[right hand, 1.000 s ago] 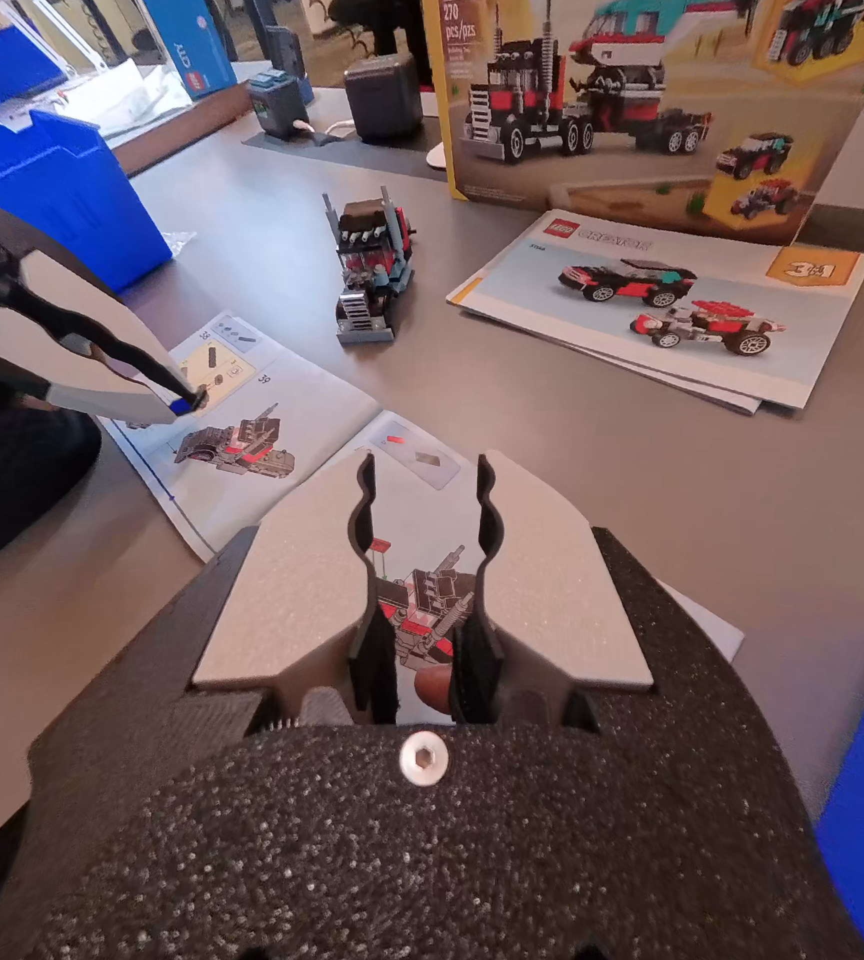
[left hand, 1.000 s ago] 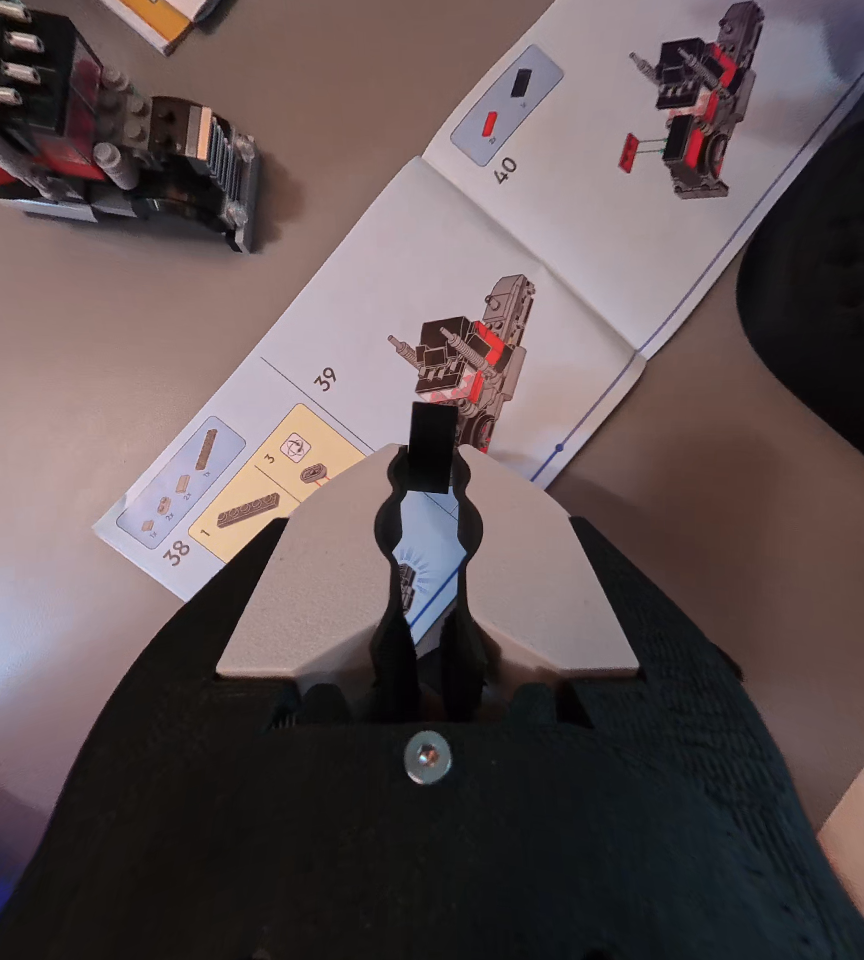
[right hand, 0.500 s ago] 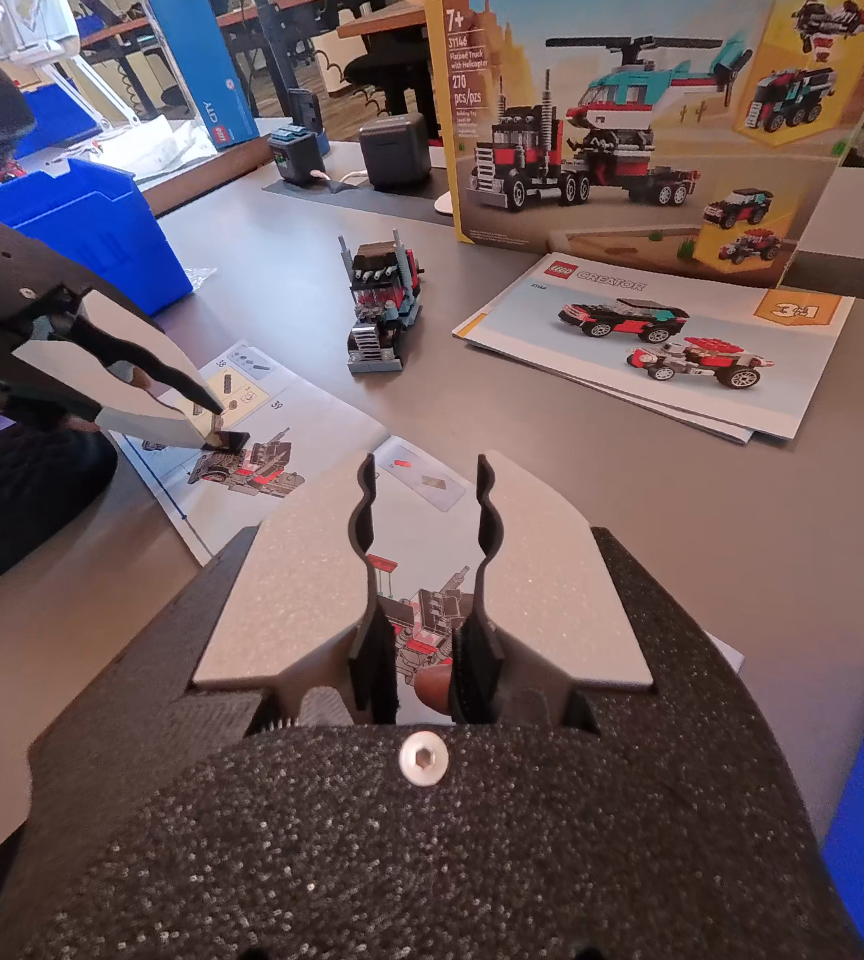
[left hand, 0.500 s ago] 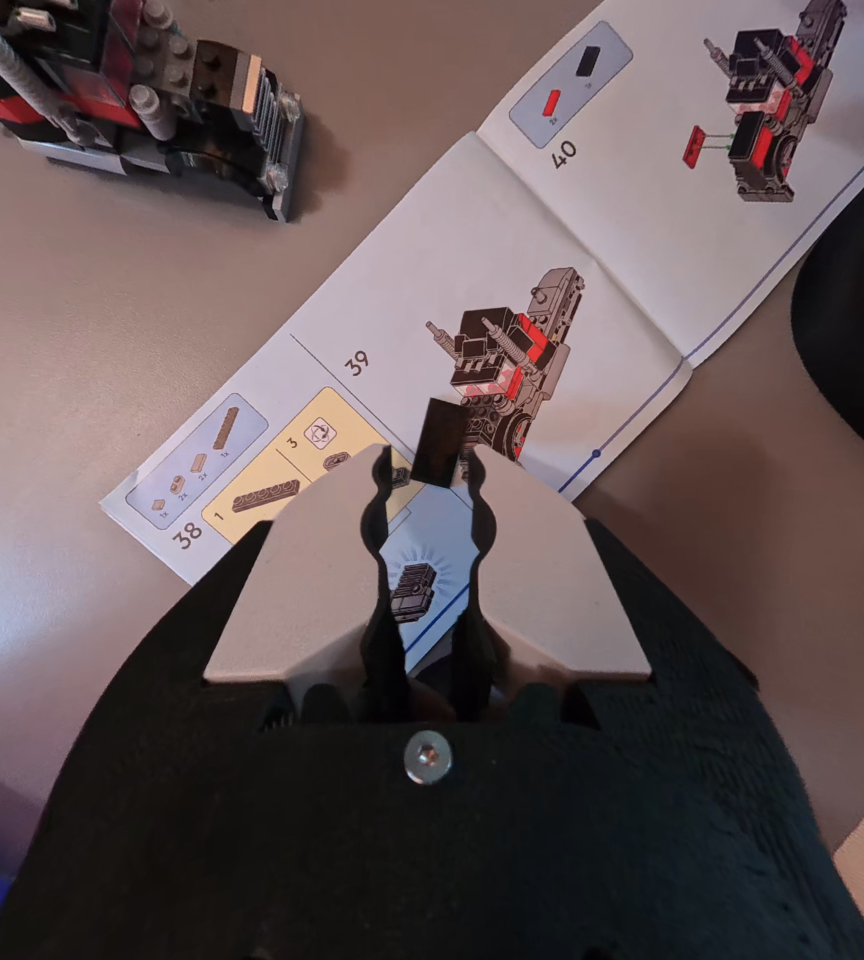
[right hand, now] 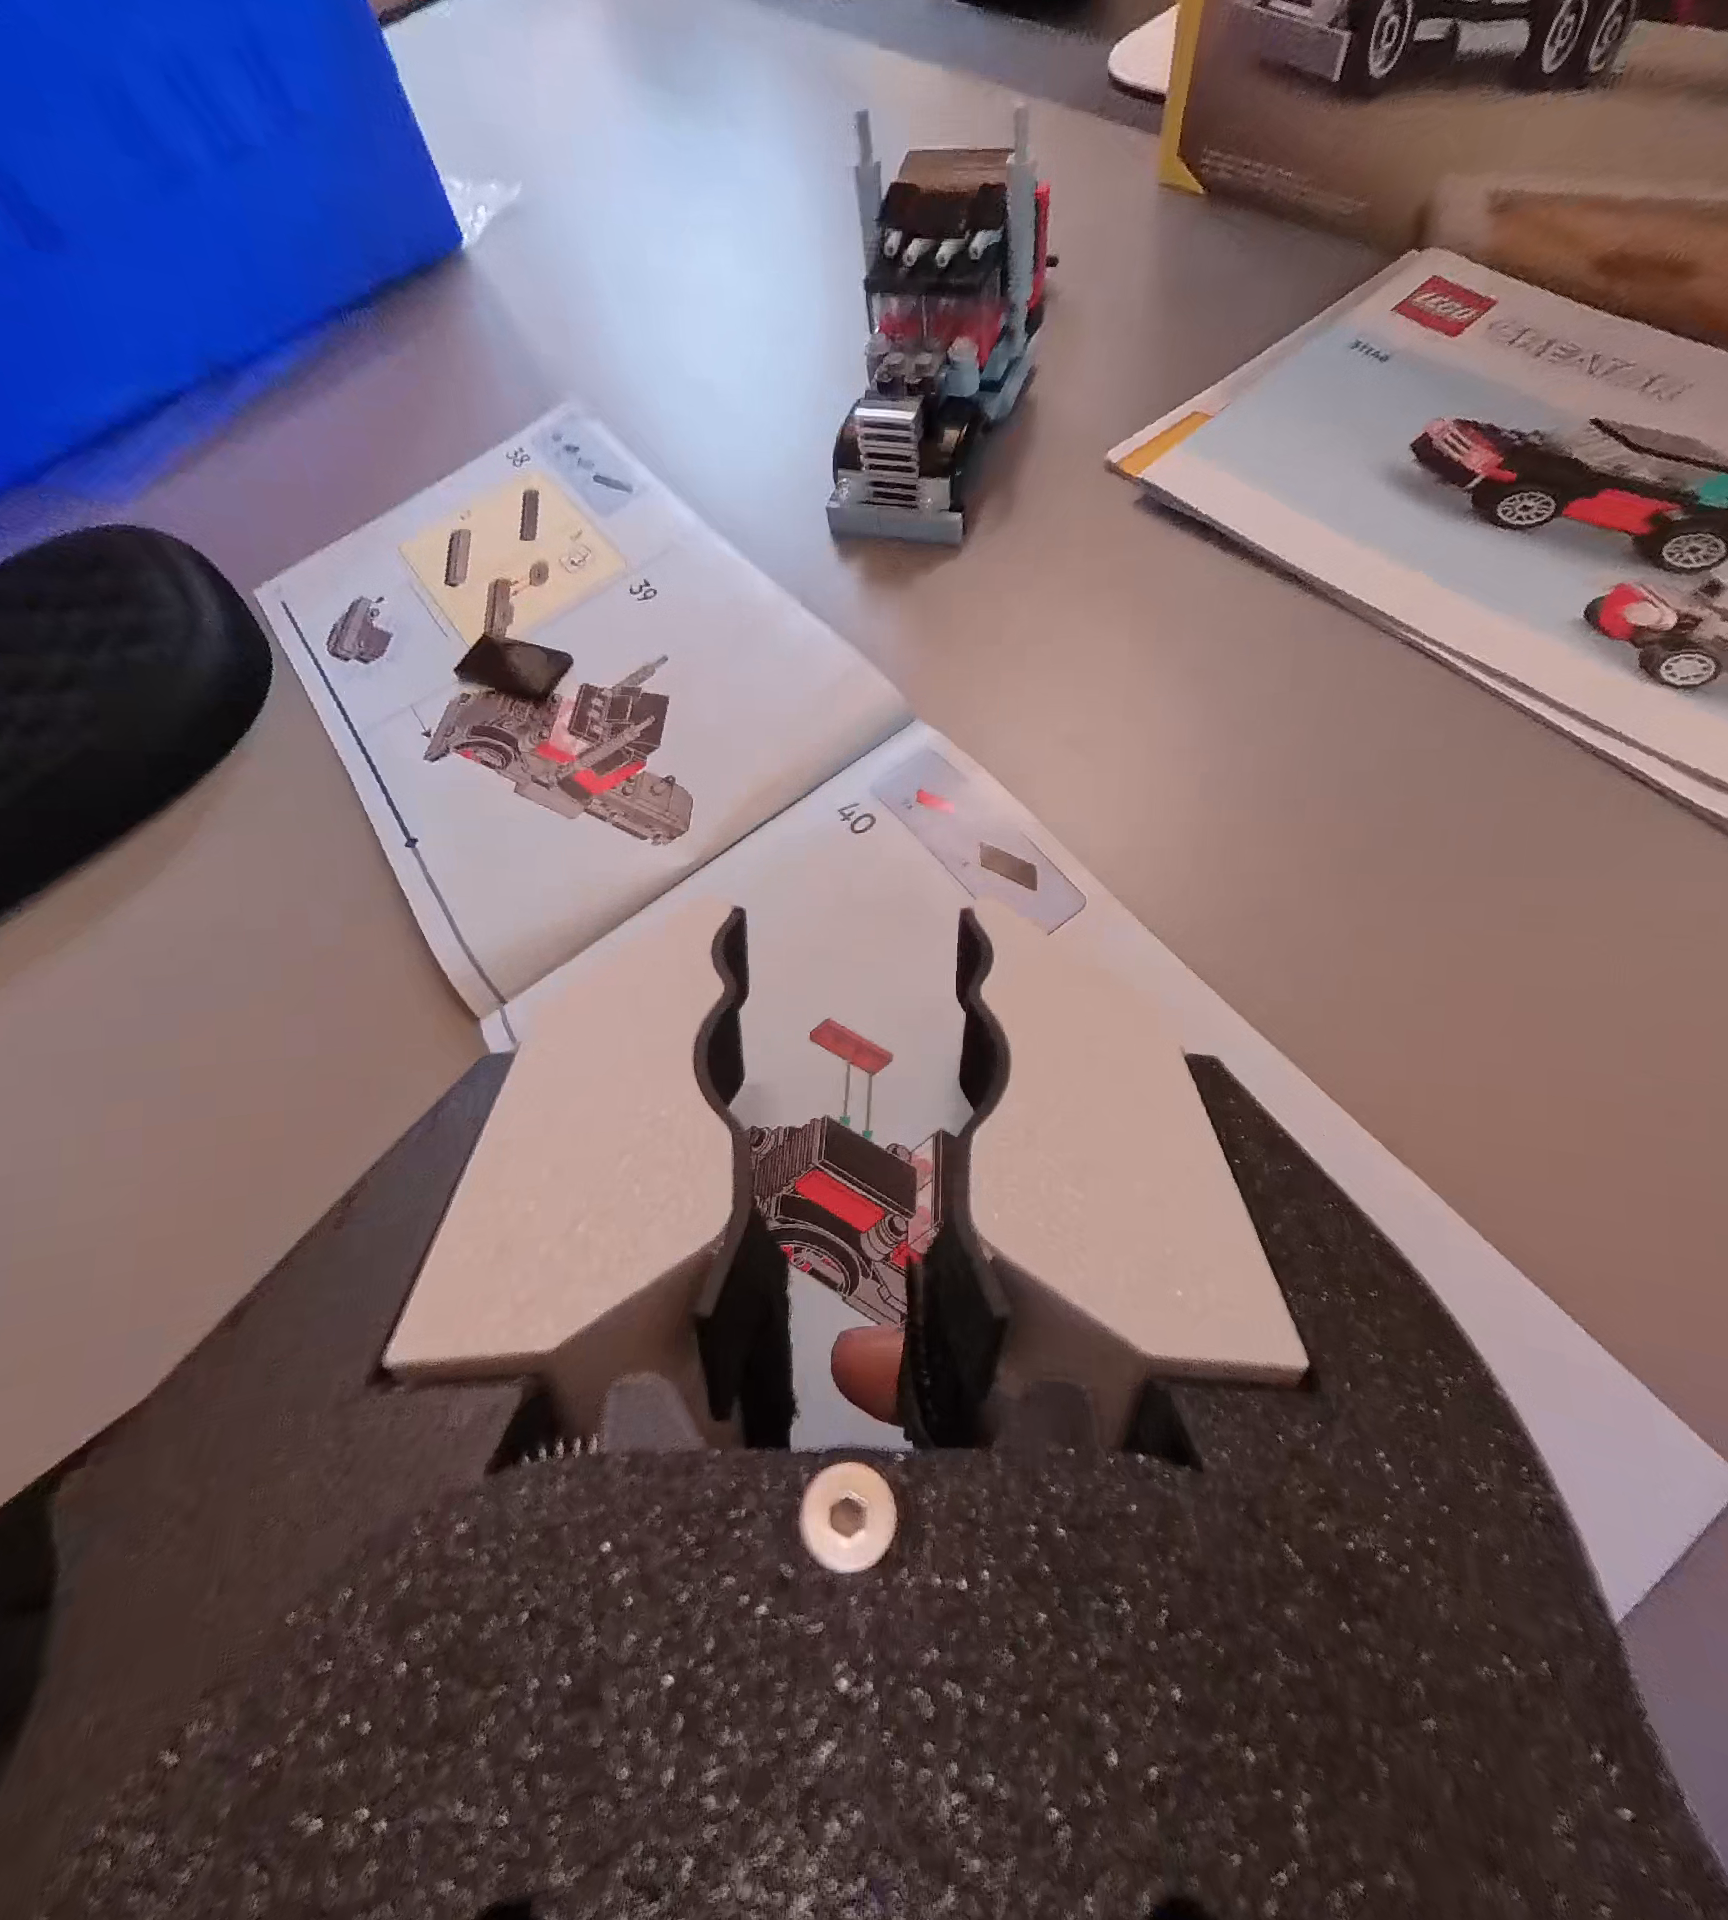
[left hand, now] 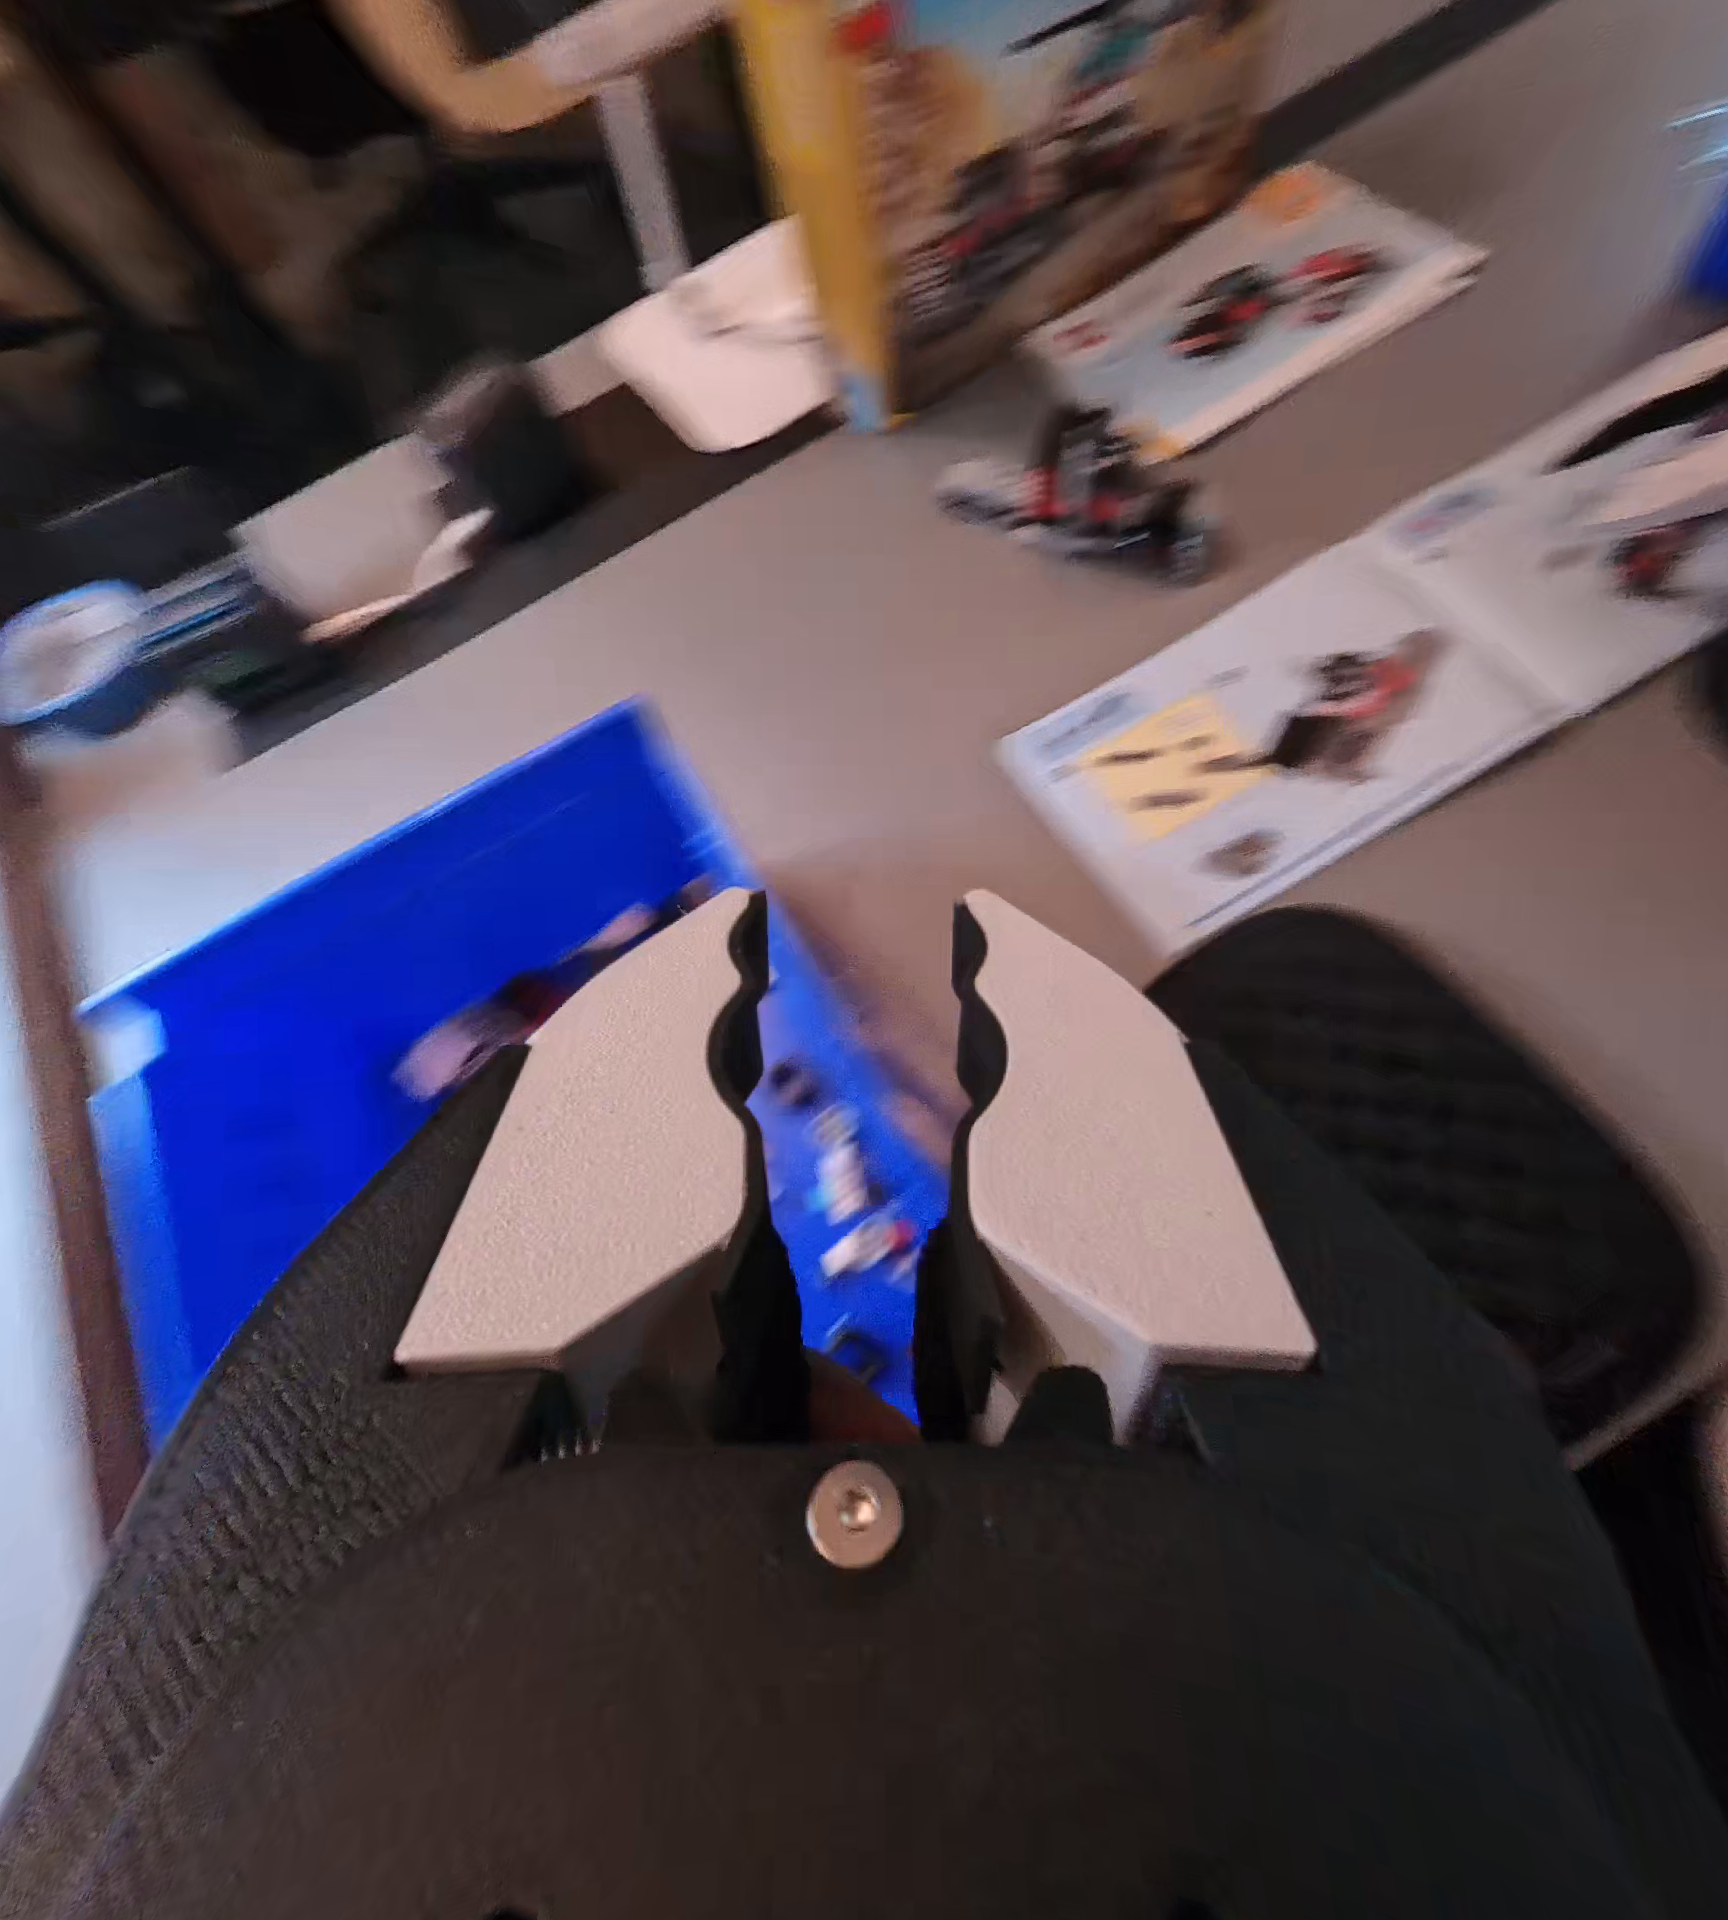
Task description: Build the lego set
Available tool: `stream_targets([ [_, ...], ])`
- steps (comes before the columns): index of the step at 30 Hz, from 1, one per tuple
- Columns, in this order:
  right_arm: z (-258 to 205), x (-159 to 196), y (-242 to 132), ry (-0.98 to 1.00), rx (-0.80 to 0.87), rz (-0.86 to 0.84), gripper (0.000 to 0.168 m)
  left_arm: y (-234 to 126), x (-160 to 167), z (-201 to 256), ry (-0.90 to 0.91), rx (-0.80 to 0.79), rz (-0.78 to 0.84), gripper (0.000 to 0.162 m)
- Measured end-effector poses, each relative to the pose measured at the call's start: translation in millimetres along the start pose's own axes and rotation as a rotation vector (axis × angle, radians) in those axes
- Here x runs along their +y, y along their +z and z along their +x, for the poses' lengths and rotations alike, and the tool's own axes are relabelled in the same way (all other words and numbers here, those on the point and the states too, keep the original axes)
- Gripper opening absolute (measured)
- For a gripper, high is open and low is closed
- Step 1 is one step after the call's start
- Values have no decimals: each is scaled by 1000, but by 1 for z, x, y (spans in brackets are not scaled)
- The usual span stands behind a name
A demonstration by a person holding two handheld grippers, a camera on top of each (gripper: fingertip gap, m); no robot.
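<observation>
My right tongs (right hand: 847,925) hang empty and parted over the open booklet (right hand: 735,748); my left (left hand: 858,914), likewise parted, over the blue bin (left hand: 403,935). A black tile (right hand: 512,665) lies on the page; the truck (right hand: 933,343) stands beyond

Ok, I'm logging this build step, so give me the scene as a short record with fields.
left gripper: open, empty, over the blue bin
right gripper: open, empty, above the open instruction booklet
black piece: lying loose on the booklet's far page
truck model: standing on the table, beyond the booklet
second booklet: closed, to the right of the truck
set box: upright behind it
</observation>
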State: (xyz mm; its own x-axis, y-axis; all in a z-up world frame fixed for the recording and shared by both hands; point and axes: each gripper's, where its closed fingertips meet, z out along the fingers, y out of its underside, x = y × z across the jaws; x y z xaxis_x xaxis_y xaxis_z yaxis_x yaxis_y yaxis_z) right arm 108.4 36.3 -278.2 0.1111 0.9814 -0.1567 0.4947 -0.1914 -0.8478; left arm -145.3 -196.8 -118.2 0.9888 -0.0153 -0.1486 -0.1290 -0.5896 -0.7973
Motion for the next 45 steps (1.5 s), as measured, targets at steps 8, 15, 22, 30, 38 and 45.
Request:
stream_targets([
  [8,1,-6,-1,-31,16,42,38,-37,110,-102,-112,-173,-284,32],
  [15,-4,-17,-5,-79,-18,146,35,2,143,-112,-73,-109,-356,34],
  [22,-9,-16,-3,-111,-47,140,35,38,162,-120,-40,-16,-434,34],
  [30,-7,-20,-9,-82,-39,189,33,70,175,-122,24,54,-480,34],
  [38,-8,-12,-3,-90,-38,126,33,67,198,-97,23,132,-613,14],
  [45,-8,-13,-3,-104,-15,129,32,58,144,-117,-64,24,-233,37],
])
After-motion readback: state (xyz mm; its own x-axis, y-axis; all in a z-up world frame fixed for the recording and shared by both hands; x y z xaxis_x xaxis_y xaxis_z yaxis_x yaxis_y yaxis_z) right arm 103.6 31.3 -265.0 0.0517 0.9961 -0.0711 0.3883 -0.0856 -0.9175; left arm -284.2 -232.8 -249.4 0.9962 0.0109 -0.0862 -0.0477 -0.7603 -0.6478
